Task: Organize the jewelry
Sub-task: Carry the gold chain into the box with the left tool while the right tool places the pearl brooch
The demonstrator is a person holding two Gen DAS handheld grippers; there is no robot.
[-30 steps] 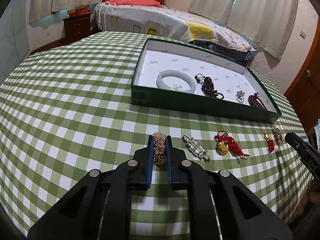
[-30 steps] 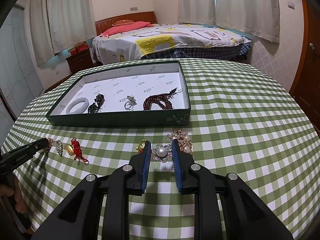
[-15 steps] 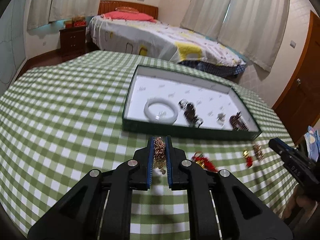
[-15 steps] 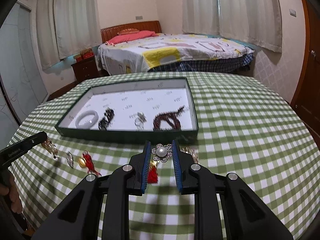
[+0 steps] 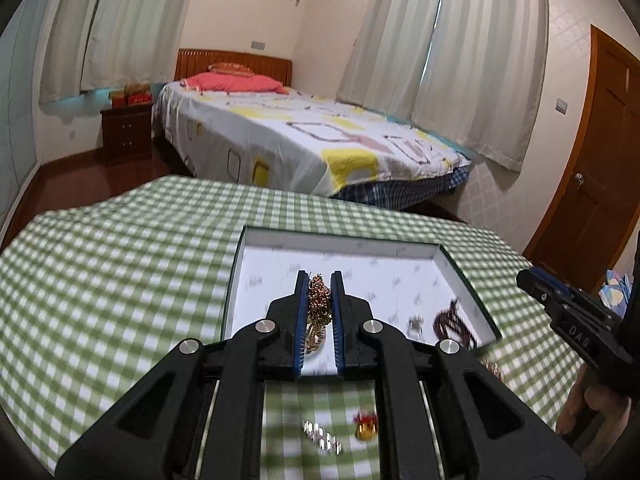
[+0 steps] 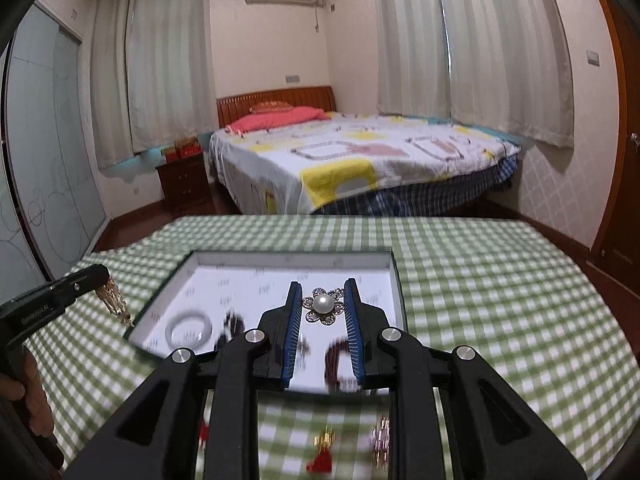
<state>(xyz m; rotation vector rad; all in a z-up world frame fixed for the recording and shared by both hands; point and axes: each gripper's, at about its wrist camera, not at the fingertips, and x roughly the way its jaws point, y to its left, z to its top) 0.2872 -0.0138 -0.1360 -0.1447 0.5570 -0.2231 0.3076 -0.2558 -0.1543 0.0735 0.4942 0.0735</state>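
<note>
**Both pieces carried toward the green box**

The counter (image 6: pixel 480 280) carries the open green box (image 6: pixel 396 276), already holding a pale bangle (image 6: pixel 188 330) and dark beads (image 5: pixel 456 322). Left tool (image 5: pixel 319 300) grips a gold chain (image 5: pixel 319 298); right tool (image 6: pixel 322 308) grips a pearl flower brooch (image 6: pixel 323 305). Next, I judge: lower each onto bare lining and release. Loose trinkets (image 5: pixel 366 430) lie near.

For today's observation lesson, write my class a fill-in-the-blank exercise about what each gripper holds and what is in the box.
1. The left gripper is shut on a gold ____.
2. The brooch in the right gripper has a white ____ at its centre.
3. The white bangle lies inside the green ____.
4. The tablecloth is checked white and ____.

Missing words: chain; pearl; box; green
</note>
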